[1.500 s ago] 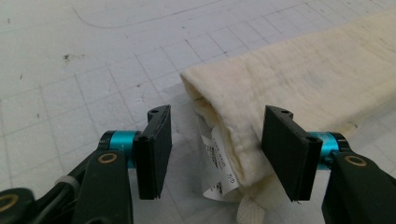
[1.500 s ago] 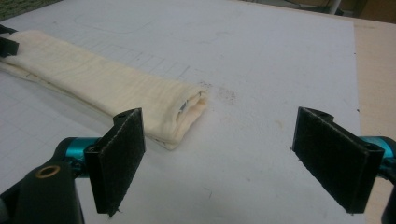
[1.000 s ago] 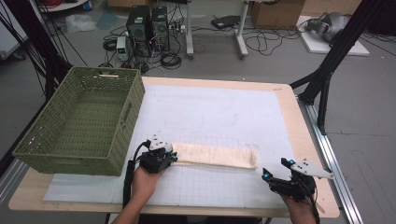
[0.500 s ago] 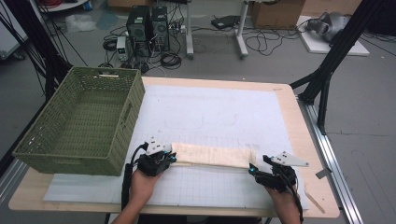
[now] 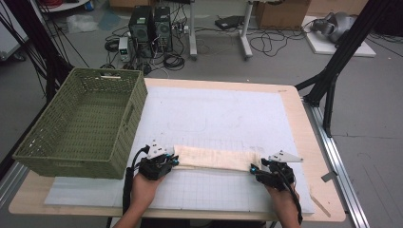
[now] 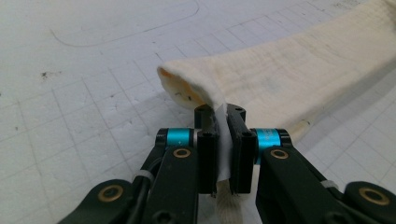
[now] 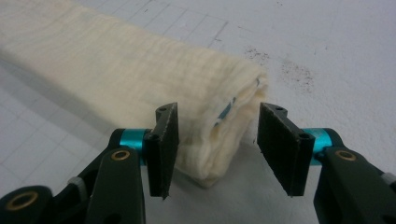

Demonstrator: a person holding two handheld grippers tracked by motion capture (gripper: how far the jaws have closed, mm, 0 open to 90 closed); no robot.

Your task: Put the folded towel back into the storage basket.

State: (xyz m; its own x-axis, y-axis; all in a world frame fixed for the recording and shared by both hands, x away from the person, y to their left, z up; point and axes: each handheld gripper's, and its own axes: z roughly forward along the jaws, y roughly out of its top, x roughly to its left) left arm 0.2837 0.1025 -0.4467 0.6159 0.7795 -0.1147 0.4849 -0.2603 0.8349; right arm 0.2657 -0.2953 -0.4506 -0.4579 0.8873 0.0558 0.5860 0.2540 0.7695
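Observation:
A cream cloth (image 5: 216, 157) folded into a long strip lies across the white grid mat (image 5: 214, 118) near the front. My left gripper (image 5: 174, 160) is shut on the cloth's left end (image 6: 223, 135), with the fabric pinched between the pads and lifted slightly. My right gripper (image 5: 255, 169) sits at the strip's right end. Its jaws have just been closing and stand around the folded corner (image 7: 219, 140); the left pad (image 7: 164, 144) lies against the cloth, the right pad (image 7: 280, 144) stands clear of it.
A green woven basket (image 5: 57, 156) stands at the left of the table, close to my left hand. The table's front edge lies just behind both hands. Black frame legs (image 5: 332, 80) rise at the right, with computers and cables on the floor beyond.
My right gripper has moved left and down from the table's right edge to the cloth's right end, and its jaws have narrowed around the corner. The left gripper has kept still.

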